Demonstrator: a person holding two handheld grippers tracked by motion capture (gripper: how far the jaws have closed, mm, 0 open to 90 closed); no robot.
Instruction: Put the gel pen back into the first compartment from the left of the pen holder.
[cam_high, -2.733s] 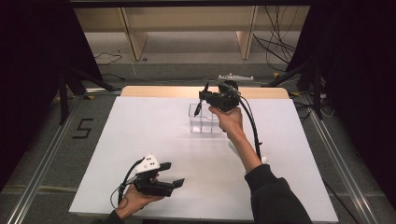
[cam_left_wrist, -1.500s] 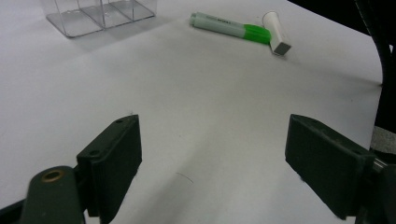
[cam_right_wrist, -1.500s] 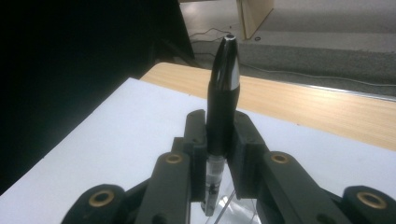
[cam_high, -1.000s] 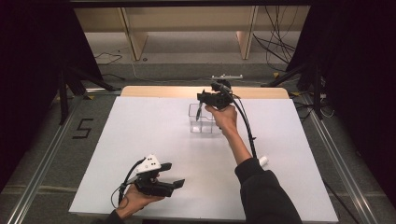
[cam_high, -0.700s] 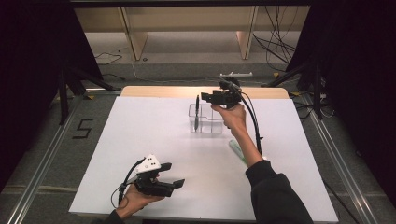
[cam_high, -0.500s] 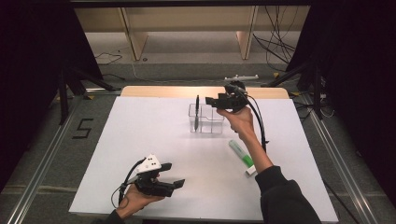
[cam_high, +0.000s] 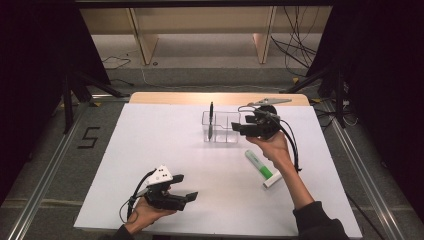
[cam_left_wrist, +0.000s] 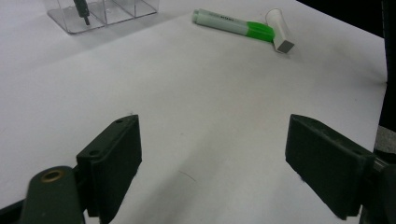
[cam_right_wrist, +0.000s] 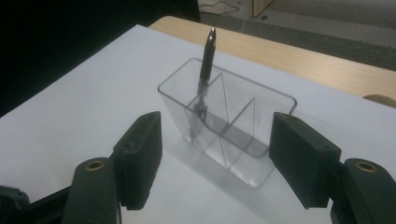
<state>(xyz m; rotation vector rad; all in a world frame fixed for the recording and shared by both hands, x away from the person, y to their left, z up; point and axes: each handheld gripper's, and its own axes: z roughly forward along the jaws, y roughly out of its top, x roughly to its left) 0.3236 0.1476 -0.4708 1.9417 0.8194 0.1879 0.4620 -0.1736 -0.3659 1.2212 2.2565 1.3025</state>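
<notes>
While I look down from the high view, my right claw (cam_high: 235, 129) hangs level just beside the right end of the clear organizer (cam_high: 220, 127), near the worktop's (cam_high: 150, 135) far edge, wrist bent, forearm rising from the near right corner. Its jaws have just been opening, with nothing between them. A dark pen (cam_high: 211, 120) stands tilted in the organizer's left compartment. A green highlighter (cam_high: 259, 166) lies on the worktop under that forearm, a white tube (cam_high: 272, 180) at its near end. My left claw (cam_high: 190, 197) rests near the near edge, jaws pointing right; its spread is hard to judge here.

From the left claw view, both jaws stand wide apart over bare worktop. The organizer (cam_left_wrist: 100, 11) is cut off at the top, the pen (cam_left_wrist: 81, 9) showing just its tip.

From the right claw view, the released jaws frame the organizer (cam_right_wrist: 229, 126) without touching it; the pen (cam_right_wrist: 204, 70) leans against a divider.
</notes>
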